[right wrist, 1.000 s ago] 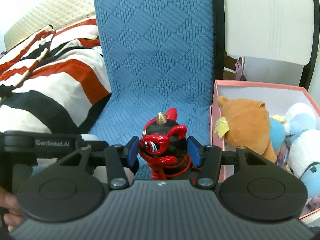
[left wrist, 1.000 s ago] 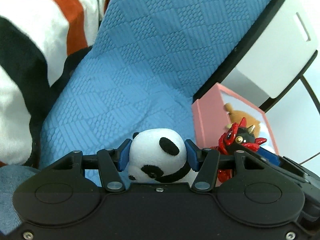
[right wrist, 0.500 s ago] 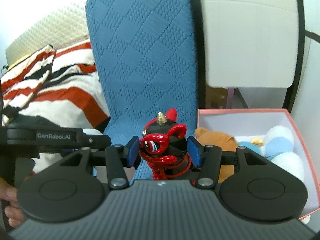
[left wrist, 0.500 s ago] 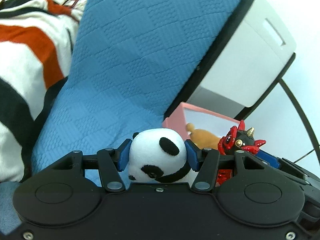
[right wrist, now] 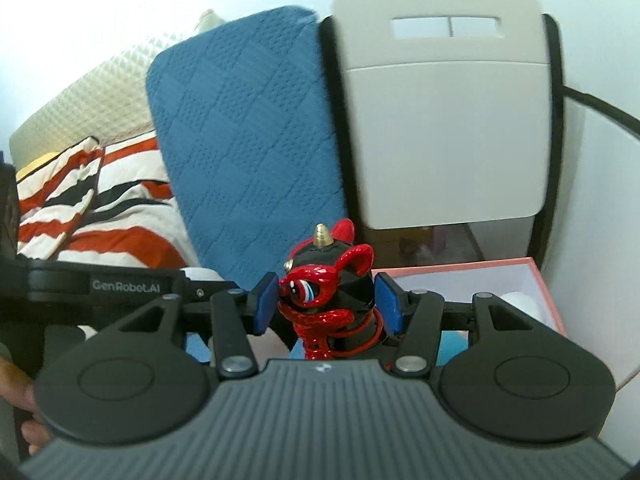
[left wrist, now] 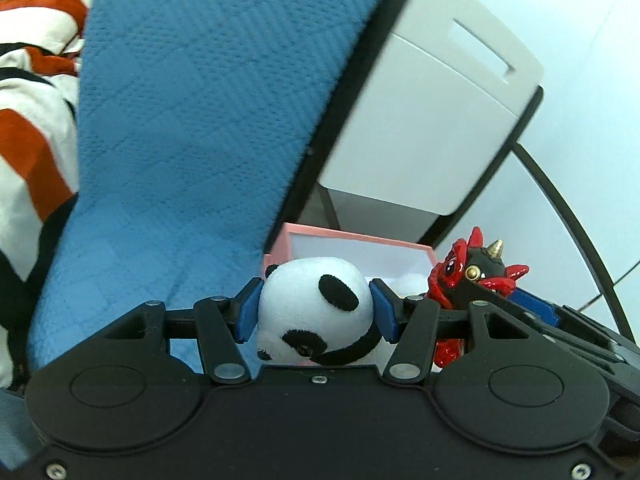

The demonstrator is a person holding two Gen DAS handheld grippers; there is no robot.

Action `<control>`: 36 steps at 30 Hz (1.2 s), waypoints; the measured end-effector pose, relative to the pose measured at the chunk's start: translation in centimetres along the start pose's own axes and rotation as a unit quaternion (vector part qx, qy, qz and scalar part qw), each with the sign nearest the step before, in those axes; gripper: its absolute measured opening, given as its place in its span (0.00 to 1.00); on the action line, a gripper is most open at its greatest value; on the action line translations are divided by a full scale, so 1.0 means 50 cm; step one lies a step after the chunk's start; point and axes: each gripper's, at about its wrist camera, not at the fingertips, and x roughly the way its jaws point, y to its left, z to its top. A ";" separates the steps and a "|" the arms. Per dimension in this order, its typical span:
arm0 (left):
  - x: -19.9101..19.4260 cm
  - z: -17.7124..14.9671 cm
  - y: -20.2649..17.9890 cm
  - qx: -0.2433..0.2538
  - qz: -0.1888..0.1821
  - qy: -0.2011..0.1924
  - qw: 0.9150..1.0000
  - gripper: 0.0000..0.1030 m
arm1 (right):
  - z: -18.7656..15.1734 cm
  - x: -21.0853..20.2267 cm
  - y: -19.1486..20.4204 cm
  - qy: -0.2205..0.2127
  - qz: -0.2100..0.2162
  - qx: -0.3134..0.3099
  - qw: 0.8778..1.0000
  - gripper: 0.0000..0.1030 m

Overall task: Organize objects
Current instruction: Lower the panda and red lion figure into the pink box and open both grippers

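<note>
Both grippers are clamped on toys. Left gripper (left wrist: pixel 314 310) has its blue pads pressed against the sides of a white-and-black panda plush (left wrist: pixel 312 304), whose head bulges up between the fingers. Right gripper (right wrist: pixel 327 306) squeezes a glossy red-and-black horned figurine (right wrist: pixel 330 292) between its own blue pads; the figurine stands upright, its gold horn on top.

Largest behind them is a blue quilted blanket (left wrist: pixel 192 120), draped as a broad sloping sheet across the middle of both views. To its left lies a bedding cover striped in white, red and black (right wrist: pixel 116 208), and above that a cream textured headboard or cushion (right wrist: pixel 88 104). To the right of the blanket stands a pale grey panel with a slot handle near its top edge (right wrist: pixel 444 120), framed by black tubing.

Below that panel sits a pink box (right wrist: pixel 540 280) with a white inside, open at the top; a white plush shape shows near its far right wall. In the left wrist view the box (left wrist: pixel 280 248) sits just behind the panda, and the figurine (left wrist: pixel 472 276) appears beside it to the right, held in the other gripper. Both toys hang clear of the box rim, neither yet inside.

Fingers of a person's hand (right wrist: pixel 24 396) show at the lower left of the right wrist view.
</note>
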 end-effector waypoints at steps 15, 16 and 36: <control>0.182 -0.110 -0.146 0.026 -0.029 0.087 0.995 0.53 | -0.096 0.004 -0.232 0.036 -0.079 0.059 0.995 0.54; 0.192 -0.120 -0.152 0.028 -0.027 0.090 0.995 0.53 | -0.108 0.008 -0.249 0.038 -0.081 0.066 0.994 0.54; 0.316 -0.224 -0.165 -0.001 -0.011 0.145 0.989 0.58 | -0.227 0.029 -0.353 0.091 -0.084 0.112 0.986 0.55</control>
